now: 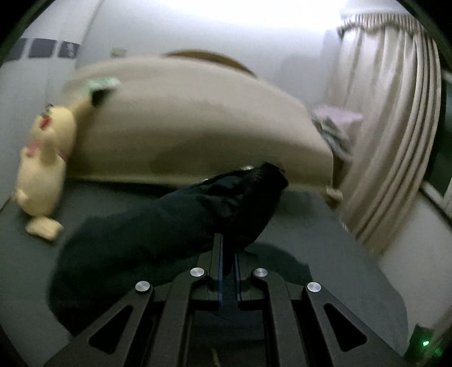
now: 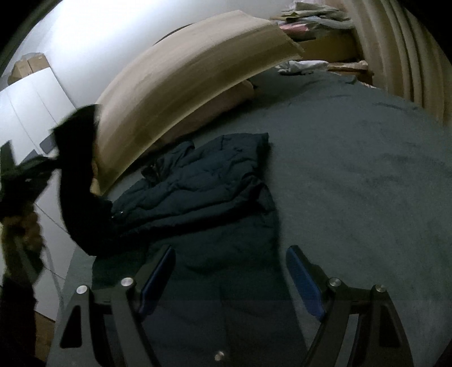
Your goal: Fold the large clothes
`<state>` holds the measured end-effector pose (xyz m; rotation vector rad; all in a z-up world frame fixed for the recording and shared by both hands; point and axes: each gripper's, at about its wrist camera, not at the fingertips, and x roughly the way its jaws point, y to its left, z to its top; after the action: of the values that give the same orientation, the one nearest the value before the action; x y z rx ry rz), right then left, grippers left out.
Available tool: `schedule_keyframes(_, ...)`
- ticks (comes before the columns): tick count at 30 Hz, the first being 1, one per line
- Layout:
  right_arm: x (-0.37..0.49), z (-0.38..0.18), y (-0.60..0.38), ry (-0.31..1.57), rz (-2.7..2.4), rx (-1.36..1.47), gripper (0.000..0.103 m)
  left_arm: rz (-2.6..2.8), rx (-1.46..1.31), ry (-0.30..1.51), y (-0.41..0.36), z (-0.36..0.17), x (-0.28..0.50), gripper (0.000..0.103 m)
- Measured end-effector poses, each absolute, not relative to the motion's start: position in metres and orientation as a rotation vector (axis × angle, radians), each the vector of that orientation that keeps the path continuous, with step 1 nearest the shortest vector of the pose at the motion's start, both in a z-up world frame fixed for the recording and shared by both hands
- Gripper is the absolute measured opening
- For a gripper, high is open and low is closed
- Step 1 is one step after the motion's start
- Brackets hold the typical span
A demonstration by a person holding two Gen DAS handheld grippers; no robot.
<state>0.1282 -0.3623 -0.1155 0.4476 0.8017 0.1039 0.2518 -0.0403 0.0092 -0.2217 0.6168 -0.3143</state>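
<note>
A dark navy padded jacket (image 2: 197,180) lies crumpled on the grey bed (image 2: 353,169). In the left wrist view my left gripper (image 1: 227,240) is shut on one sleeve (image 1: 169,225), which bulges over the fingers and trails down to the left. The right wrist view shows that sleeve (image 2: 79,169) lifted at the jacket's left side, with the left gripper's dark, blurred body (image 2: 22,172) beside it. My right gripper (image 2: 230,254) hovers open over the jacket's near part. Its blue pads (image 2: 158,282) stand wide apart with nothing pressed between them.
A beige padded headboard (image 1: 197,121) runs along the bed's far side. A cream plush toy (image 1: 45,158) leans at its left end. Beige curtains (image 1: 395,127) hang on the right. Loose clothes (image 2: 310,17) are piled beyond the bed; a white wardrobe (image 2: 25,113) stands at left.
</note>
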Motion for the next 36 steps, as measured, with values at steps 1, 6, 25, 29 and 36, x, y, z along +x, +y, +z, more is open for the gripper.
schedule_keyframes(1, 0.128, -0.115, -0.364, 0.802, 0.104, 0.449, 0.083, -0.328, -0.206, 0.645, -0.052, 0.001, 0.249, 0.005)
schedule_keyframes(6, 0.125, -0.115, -0.375, 0.799, 0.098, 0.473, 0.083, -0.347, -0.134, 0.806, -0.092, -0.045, 0.273, 0.006)
schedule_keyframes(25, 0.142, -0.111, -0.374, 0.811, 0.121, 0.536, 0.087, -0.570, -0.479, 0.927, -0.087, -0.044, 0.281, 0.091)
schedule_keyframes(29, 0.151, -0.108, -0.373, 0.810, 0.164, 0.589, 0.087, -0.533, -0.547, 0.837, -0.035, -0.031, 0.258, 0.091)
schedule_keyframes(36, 0.228, -0.137, -0.344, 0.922, 0.321, 0.833, 0.087, -0.285, -0.629, 0.793, 0.084, -0.069, 0.214, 0.091)
